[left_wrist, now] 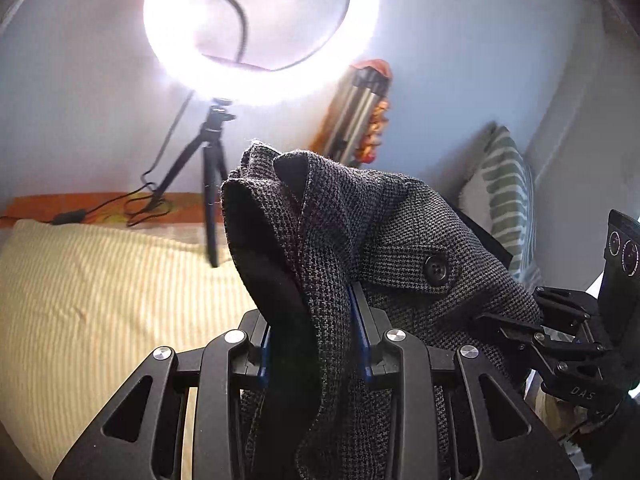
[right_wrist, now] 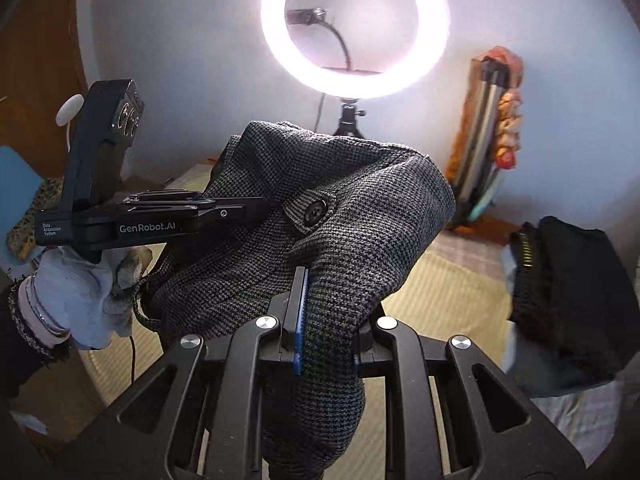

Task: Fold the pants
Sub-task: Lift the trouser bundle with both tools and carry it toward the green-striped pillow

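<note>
The pants [left_wrist: 360,232] are dark grey houndstooth with a black lining and a black button [left_wrist: 437,269] on a tab. Both grippers hold them up in the air above the bed. My left gripper [left_wrist: 314,320] is shut on a bunched fold of the waist end. My right gripper [right_wrist: 328,316] is shut on the pants [right_wrist: 320,208] a short way along the same edge. In the right wrist view the left gripper [right_wrist: 256,210] comes in from the left, its tip against the cloth near the button [right_wrist: 316,213]. In the left wrist view the right gripper's body [left_wrist: 560,340] shows at the right edge; its tips are hidden behind the cloth.
A lit ring light [right_wrist: 354,28] on a tripod [left_wrist: 210,184] stands at the back, its cable [left_wrist: 120,204] lying on the bed. The yellow striped sheet [left_wrist: 100,300] lies below. A folded black garment [right_wrist: 568,300] lies at right, a striped pillow [left_wrist: 508,196] against the wall.
</note>
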### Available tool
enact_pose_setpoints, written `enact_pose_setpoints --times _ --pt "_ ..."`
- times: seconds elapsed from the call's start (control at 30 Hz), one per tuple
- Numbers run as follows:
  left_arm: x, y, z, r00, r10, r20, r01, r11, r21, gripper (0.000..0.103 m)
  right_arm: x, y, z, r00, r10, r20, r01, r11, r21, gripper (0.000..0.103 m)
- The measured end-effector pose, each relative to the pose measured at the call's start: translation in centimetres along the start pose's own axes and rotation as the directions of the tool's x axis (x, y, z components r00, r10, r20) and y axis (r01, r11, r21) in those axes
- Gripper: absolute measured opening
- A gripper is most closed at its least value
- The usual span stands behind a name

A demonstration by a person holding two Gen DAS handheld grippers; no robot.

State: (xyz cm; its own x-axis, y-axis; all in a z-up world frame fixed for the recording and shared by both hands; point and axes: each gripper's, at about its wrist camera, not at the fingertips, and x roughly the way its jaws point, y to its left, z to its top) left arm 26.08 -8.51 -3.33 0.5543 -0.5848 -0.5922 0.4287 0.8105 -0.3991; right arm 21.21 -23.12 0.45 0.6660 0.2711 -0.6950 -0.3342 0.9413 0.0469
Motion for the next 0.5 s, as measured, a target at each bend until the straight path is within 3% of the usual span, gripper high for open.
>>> enact_pose_setpoints --times 0.5 --pt "7.2 -9.6 4.1 0.994 -0.107 -0.008 0.107 0.989 0.103 0.03 -5.2 -10.2 -0.4 0.985 -0.172 0.018 0.172 0.985 0.014 0.018"
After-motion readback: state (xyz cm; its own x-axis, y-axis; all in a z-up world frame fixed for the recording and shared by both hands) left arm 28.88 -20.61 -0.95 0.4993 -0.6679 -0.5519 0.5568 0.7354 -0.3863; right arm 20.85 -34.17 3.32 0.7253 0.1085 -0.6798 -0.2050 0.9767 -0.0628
